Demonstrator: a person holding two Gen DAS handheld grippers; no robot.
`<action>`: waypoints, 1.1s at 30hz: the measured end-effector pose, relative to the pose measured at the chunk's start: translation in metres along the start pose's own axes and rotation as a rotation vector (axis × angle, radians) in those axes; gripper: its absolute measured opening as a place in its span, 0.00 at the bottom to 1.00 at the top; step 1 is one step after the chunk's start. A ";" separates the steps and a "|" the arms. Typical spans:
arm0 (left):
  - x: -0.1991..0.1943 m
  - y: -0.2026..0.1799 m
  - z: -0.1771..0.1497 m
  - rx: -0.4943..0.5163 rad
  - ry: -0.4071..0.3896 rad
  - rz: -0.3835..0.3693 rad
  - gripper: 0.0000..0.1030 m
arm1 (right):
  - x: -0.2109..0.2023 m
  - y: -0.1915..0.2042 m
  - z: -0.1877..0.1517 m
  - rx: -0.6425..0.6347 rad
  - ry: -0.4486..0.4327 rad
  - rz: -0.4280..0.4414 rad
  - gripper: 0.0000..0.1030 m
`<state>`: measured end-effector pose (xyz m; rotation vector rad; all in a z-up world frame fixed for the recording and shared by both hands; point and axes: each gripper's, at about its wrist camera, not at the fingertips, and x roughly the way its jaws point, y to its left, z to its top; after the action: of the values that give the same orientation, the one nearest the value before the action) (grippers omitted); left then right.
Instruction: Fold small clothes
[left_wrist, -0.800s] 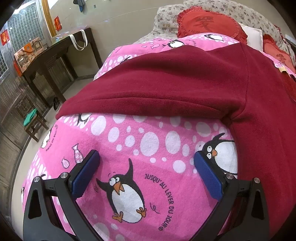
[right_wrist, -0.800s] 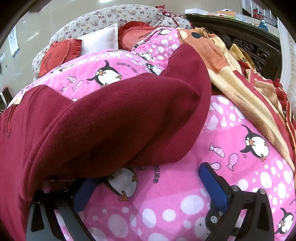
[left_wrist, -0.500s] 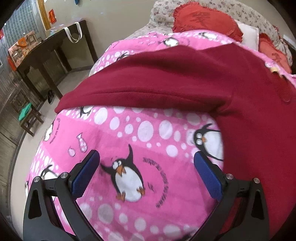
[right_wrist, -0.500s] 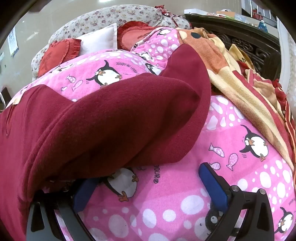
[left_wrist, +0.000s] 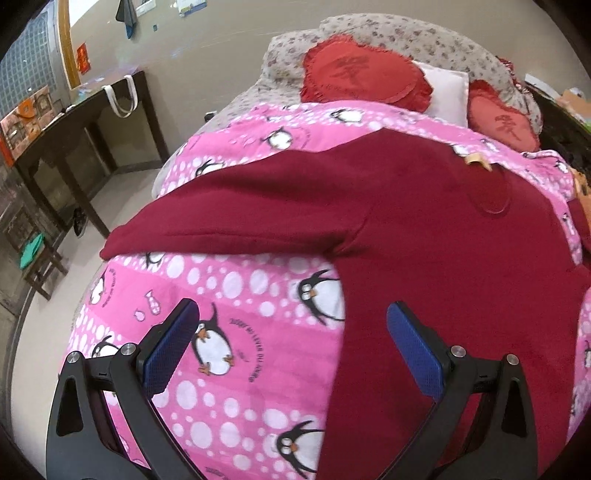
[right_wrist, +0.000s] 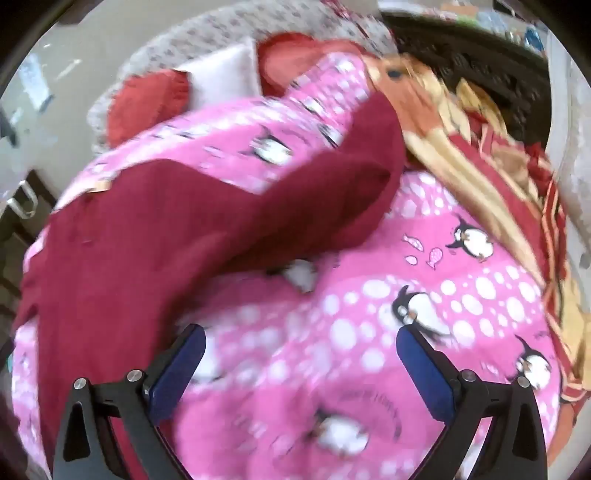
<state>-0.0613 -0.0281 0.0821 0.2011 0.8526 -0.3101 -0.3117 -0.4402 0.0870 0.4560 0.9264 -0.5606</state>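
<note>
A dark red fleece top (left_wrist: 424, 229) lies spread on a pink penguin blanket (left_wrist: 240, 295), with one sleeve stretched out to the left. My left gripper (left_wrist: 291, 336) is open and empty above the blanket, its right finger over the top's near hem. In the right wrist view the same top (right_wrist: 155, 236) lies with its other sleeve reaching up to the right. My right gripper (right_wrist: 301, 354) is open and empty over the blanket (right_wrist: 369, 332), its left finger at the top's edge. This view is blurred.
Red cushions (left_wrist: 362, 74) and a white pillow (left_wrist: 447, 92) lie at the bed's head. A dark wooden table (left_wrist: 74, 122) stands left by the wall, a stool (left_wrist: 33, 258) on the floor. A striped orange and yellow blanket (right_wrist: 480, 155) is heaped on the right.
Both grippers have pulled back and up from the bed, so more of the top shows. The right gripper's left finger, which was tucked under the sleeve, is now out from under it.
</note>
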 end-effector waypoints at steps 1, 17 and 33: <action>-0.003 -0.003 0.001 0.003 -0.002 -0.011 0.99 | -0.012 0.010 -0.004 -0.019 -0.019 0.005 1.00; -0.033 -0.034 0.021 0.066 -0.053 -0.058 0.99 | -0.066 0.159 0.010 -0.183 -0.099 0.191 1.00; -0.022 -0.051 0.035 0.084 -0.058 -0.096 0.99 | -0.035 0.205 0.017 -0.189 -0.097 0.198 0.99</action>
<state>-0.0684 -0.0820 0.1189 0.2289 0.7940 -0.4398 -0.1896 -0.2843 0.1513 0.3419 0.8219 -0.3087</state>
